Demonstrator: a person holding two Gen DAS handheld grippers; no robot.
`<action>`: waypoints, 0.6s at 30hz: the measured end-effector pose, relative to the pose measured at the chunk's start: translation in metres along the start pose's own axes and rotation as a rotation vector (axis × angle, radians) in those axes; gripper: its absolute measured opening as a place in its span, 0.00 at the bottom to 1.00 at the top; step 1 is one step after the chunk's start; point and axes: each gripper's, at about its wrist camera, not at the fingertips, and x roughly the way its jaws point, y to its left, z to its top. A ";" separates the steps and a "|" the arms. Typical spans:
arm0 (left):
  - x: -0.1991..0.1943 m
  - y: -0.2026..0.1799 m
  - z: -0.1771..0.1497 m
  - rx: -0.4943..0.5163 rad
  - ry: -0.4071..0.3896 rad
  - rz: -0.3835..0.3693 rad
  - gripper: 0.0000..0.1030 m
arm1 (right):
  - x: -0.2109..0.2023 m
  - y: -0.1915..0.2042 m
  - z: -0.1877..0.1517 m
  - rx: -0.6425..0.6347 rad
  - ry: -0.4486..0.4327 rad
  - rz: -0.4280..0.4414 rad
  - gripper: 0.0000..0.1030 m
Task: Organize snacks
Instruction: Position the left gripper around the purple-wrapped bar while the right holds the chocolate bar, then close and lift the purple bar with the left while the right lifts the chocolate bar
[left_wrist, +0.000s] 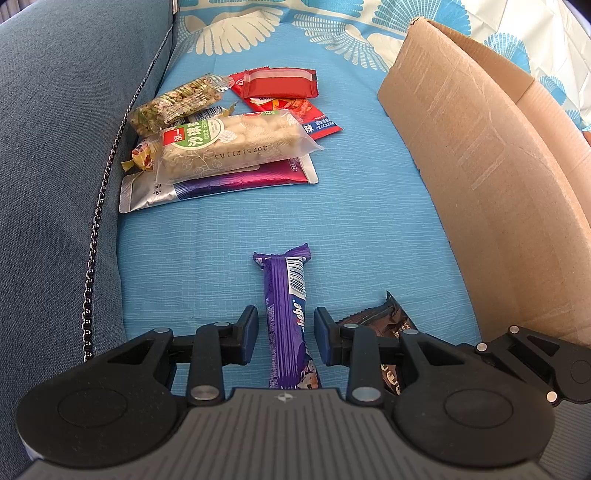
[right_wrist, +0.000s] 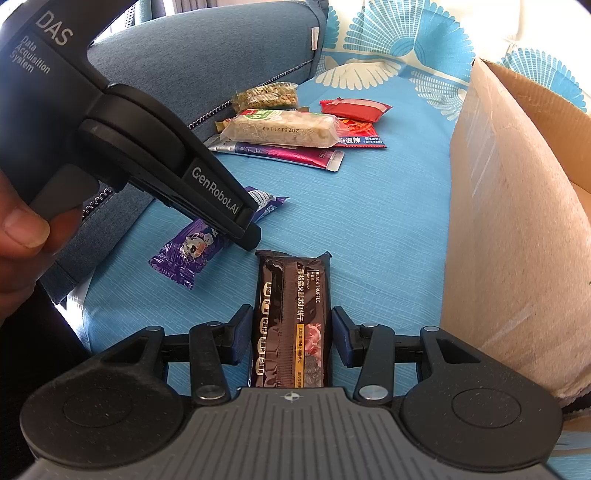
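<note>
Progress is appearing early. The left claw (left_wrist: 285, 338) is standing spread astride a purple foil-wrapped candy bar (left_wrist: 287, 317), pads not touching it. The right claw (right_wrist: 291, 338) is straddling a dark brown cracker packet (right_wrist: 291, 317) likewise, contact uncertain. Both are lying on the blue patterned bedsheet (left_wrist: 369, 206). Ahead of both claws a pile of mixed snack packets (left_wrist: 221, 136) is waiting; the brown cardboard box (left_wrist: 491, 177) is sitting to their right, its contents hidden

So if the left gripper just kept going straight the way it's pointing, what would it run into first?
Most likely the purple snack bar, which already lies lengthwise between the open fingers of the left gripper. Right under it is the blue sheet. Whether the pads touch the wrapper is unclear.
</note>
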 end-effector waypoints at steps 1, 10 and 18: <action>0.000 0.000 0.000 0.000 0.000 0.000 0.36 | 0.000 0.000 0.000 -0.001 0.000 0.000 0.46; 0.000 0.000 -0.001 0.000 -0.001 -0.001 0.34 | 0.000 0.000 -0.001 -0.004 0.000 -0.002 0.46; -0.006 0.000 -0.002 0.006 -0.041 -0.005 0.17 | -0.004 0.001 -0.001 -0.006 -0.006 -0.012 0.40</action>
